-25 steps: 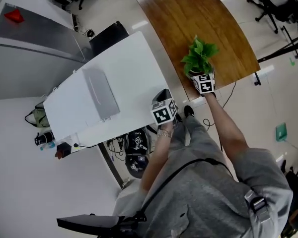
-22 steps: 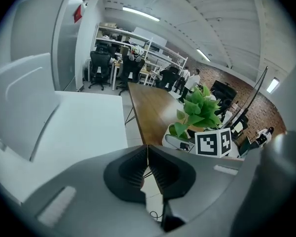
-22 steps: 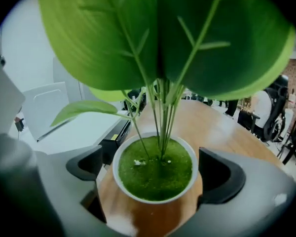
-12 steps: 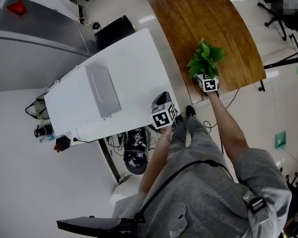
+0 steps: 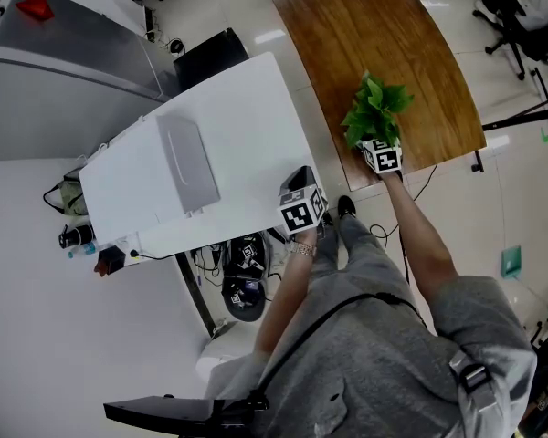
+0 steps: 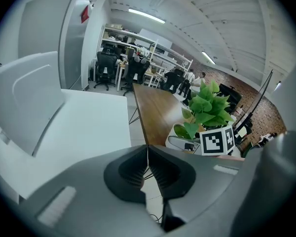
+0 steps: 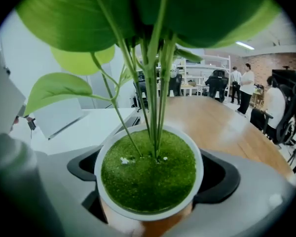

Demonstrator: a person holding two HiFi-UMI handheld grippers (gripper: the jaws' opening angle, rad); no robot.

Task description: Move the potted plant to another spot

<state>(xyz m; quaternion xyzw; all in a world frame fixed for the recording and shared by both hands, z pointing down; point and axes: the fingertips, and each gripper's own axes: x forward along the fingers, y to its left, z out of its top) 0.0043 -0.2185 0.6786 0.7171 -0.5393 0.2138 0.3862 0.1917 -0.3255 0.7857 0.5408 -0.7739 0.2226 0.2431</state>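
Note:
The potted plant [image 5: 373, 109] has broad green leaves and a white pot [image 7: 148, 174] topped with green moss. It is at the near edge of the curved wooden table [image 5: 374, 44]. My right gripper [image 5: 381, 156] is shut on the pot, one jaw on each side of its rim. Whether the pot rests on the wood or hangs just above it, I cannot tell. My left gripper [image 5: 301, 210] hovers by the near corner of the white table [image 5: 237, 117]; its jaws are shut with nothing between them. In the left gripper view the plant [image 6: 208, 105] shows at right.
A grey flat lid [image 5: 187, 162] lies on the white table. A grey metal cabinet [image 5: 73, 53] stands at the far left. Cables and gear [image 5: 242, 281] lie on the floor under the white table. Office chairs [image 5: 521, 7] and people stand beyond the wooden table.
The head view has shifted slightly. The right gripper still holds the pot at the wooden table's near edge, and the left gripper stays where it was.

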